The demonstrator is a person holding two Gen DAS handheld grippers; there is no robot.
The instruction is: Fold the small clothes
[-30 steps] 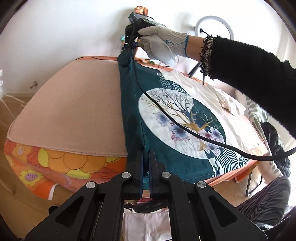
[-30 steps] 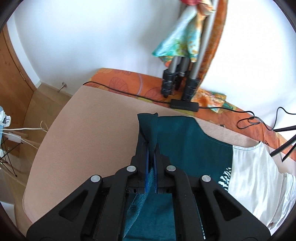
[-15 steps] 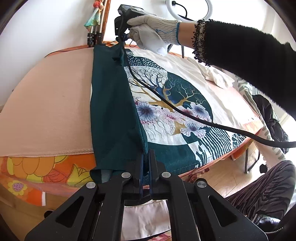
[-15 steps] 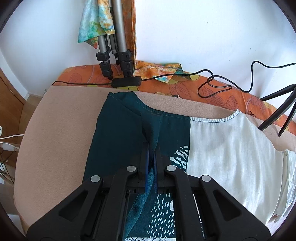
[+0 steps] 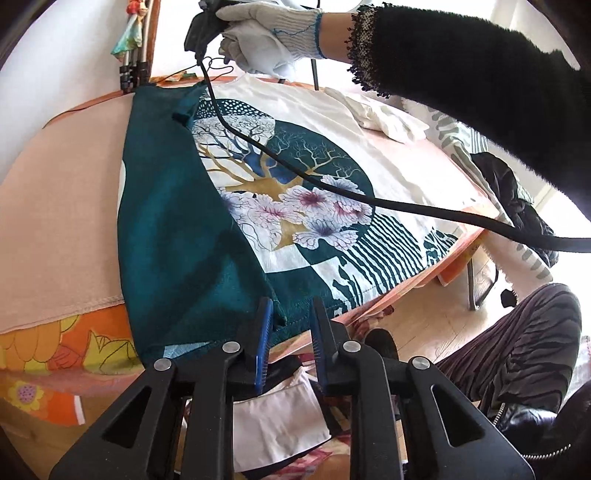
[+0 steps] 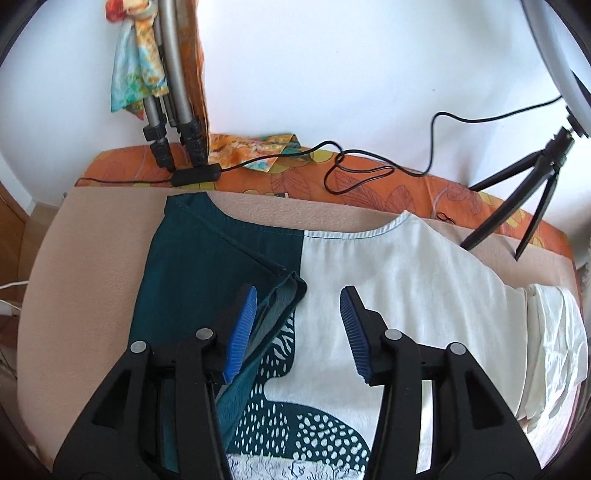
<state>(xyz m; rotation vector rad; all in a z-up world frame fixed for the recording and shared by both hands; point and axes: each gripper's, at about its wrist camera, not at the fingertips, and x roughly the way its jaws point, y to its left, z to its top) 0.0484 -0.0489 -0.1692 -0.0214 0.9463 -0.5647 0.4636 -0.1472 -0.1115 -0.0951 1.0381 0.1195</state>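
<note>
A white T-shirt (image 5: 399, 155) with a teal tree-and-flower print lies flat on the beige-covered table (image 5: 59, 206). Its left side is folded over, so a teal panel (image 5: 177, 229) lies on top. My left gripper (image 5: 291, 314) is open and empty at the shirt's bottom hem. My right gripper (image 6: 297, 306) is open and empty above the folded sleeve corner (image 6: 291, 284) near the collar (image 6: 354, 233). In the left wrist view, the right gripper (image 5: 201, 27) is held by a gloved hand above the far end.
Tripod legs (image 6: 173, 122) and a black cable (image 6: 369, 173) sit on the orange cloth at the far edge. A ring-light stand (image 6: 517, 214) is at far right. Crumpled white cloth (image 6: 554, 332) lies beside the shirt. The near table edge (image 5: 406, 291) drops to the floor.
Both grippers carried the shirt's left edge over to the right, laid it down as a teal fold, then opened and let go of the fabric.
</note>
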